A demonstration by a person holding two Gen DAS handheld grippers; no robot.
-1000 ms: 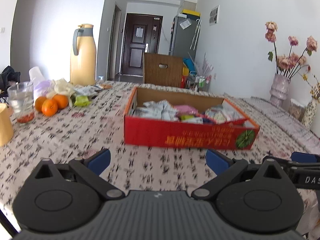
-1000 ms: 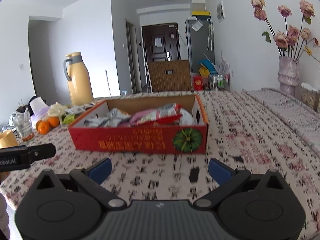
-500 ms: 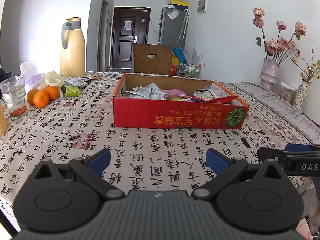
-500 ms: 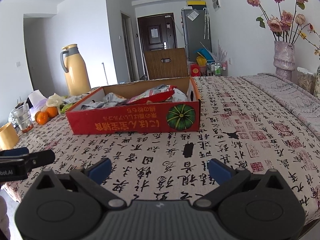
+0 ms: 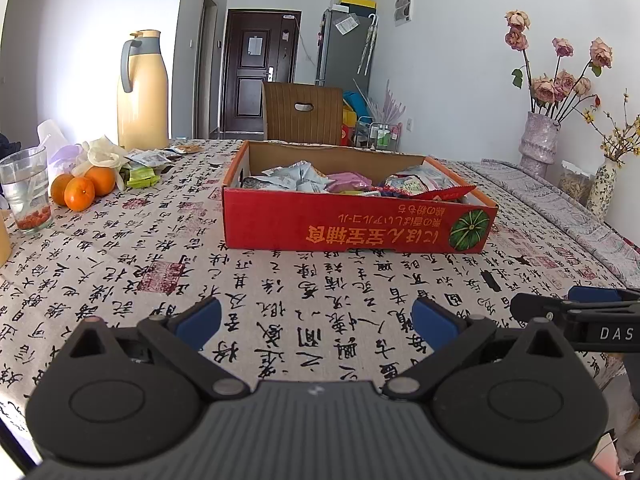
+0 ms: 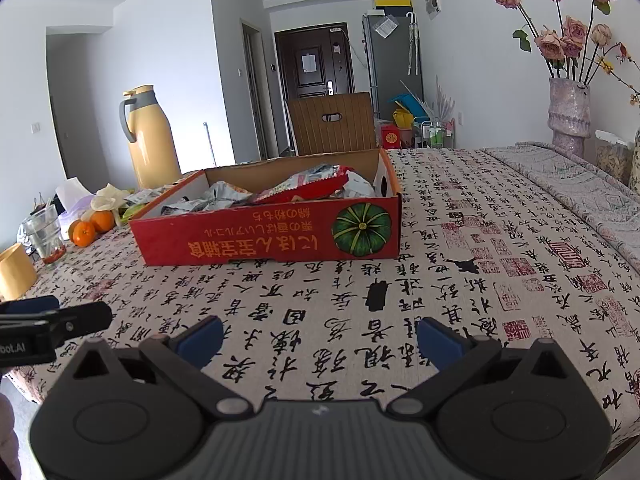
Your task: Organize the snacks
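Note:
A red cardboard box [image 5: 352, 224] [image 6: 272, 236] with a green pumpkin print stands on the table, holding several snack packets [image 5: 304, 180] [image 6: 312, 186]. More loose snack packets [image 5: 150, 160] lie at the far left beside the oranges. My left gripper [image 5: 316, 322] hovers open over the cloth near the table's front edge, well short of the box, with nothing between its fingers. My right gripper [image 6: 320, 338] is also open and empty, to the right of the left one, facing the box's pumpkin corner.
A tall yellow thermos [image 5: 142, 92], oranges [image 5: 80, 192], a glass [image 5: 26, 192] and a yellow cup [image 6: 14, 272] crowd the table's left side. A vase of dried roses [image 5: 540, 144] stands at the right. A wooden chair [image 5: 304, 114] sits behind the table.
Both grippers have pulled back and lowered from the box toward the table's front edge; the box now looks farther away. Both stay open and empty.

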